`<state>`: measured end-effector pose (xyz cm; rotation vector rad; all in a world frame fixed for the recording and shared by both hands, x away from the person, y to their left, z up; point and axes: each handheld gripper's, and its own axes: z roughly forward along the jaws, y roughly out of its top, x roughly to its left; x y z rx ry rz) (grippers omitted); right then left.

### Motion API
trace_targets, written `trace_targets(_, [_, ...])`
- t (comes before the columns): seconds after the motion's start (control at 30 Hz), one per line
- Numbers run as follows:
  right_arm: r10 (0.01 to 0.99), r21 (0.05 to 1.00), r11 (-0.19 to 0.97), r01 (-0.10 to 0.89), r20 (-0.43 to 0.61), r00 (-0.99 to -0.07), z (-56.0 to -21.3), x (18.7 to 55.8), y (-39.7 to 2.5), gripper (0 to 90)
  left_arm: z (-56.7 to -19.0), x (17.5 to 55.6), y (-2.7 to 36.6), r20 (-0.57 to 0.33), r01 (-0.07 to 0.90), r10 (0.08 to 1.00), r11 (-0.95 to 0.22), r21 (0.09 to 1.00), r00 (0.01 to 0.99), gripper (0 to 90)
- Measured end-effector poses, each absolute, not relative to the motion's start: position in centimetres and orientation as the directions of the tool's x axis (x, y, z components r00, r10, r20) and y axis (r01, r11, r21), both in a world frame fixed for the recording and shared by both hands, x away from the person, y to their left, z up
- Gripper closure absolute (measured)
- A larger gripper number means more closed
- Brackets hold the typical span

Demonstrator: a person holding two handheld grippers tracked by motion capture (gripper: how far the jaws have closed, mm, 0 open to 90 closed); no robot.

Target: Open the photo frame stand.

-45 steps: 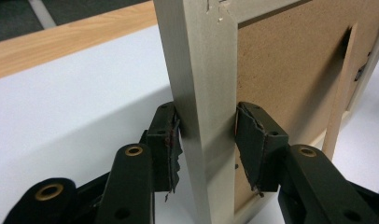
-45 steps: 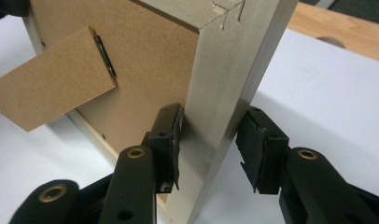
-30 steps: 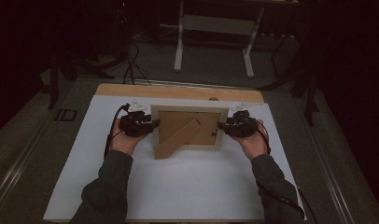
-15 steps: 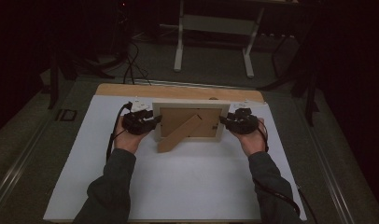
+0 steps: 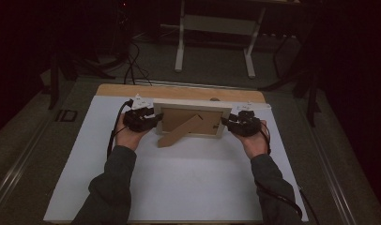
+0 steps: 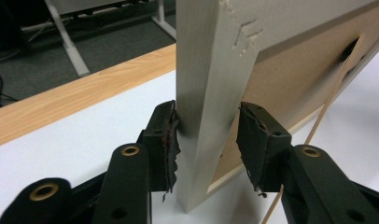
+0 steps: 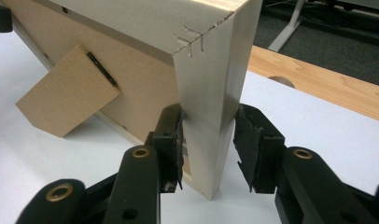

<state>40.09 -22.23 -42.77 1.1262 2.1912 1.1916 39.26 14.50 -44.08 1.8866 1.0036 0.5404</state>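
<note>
While the picture frame (image 5: pixel 191 121) stands upright on the white mat (image 5: pixel 179 187) near the table's far wooden edge (image 5: pixel 179 91), its brown back and fold-out easel leg (image 5: pixel 181 132) facing the person, each gripper straddles one of its side rails. At the left, the left gripper (image 5: pixel 153 121) has its jaws spread about the pale rail (image 6: pixel 211 93): the left pad touches the wood, the right pad (image 6: pixel 257 140) stands just off it, so it is released rather than clamped. At the right, the right gripper (image 5: pixel 224 123) is likewise released, one pad against the rail (image 7: pixel 215 93) and the other pad (image 7: pixel 250 144) apart from it. As I judge it, the risk is a topple: the frame rests on its bottom edge and the leg alone, so a pad dragging the rail as a hand draws away could tip it forward or skid it on the mat, and an uneven pull could twist the leg out from under it
</note>
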Motion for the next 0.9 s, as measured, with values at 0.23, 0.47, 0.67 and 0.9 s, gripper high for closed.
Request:
trace_targets(0.23, [0.802,0.832,0.306,0.463,0.037,-0.596,-42.8,39.9,-22.3,62.4,-44.0,39.3,14.7,-0.071,0.435,0.819,-0.227,0.871,0.569,48.1])
trace_targets(0.47, [0.806,0.829,0.298,0.473,0.047,-0.59,-42.8,40.0,-22.3,62.4,-44.4,38.6,15.5,-0.109,0.445,0.827,-0.182,0.877,0.552,42.6])
trace_targets(0.67, [0.808,0.827,0.293,0.479,0.053,-0.586,-42.8,40.0,-22.3,62.4,-44.9,37.1,16.2,-0.116,0.431,0.822,-0.167,0.887,0.557,43.8])
trace_targets(0.9, [0.811,0.828,0.289,0.48,0.055,-0.583,-42.8,39.9,-22.2,62.5,-45.4,35.3,15.6,-0.106,0.405,0.79,-0.191,0.894,0.604,46.6])
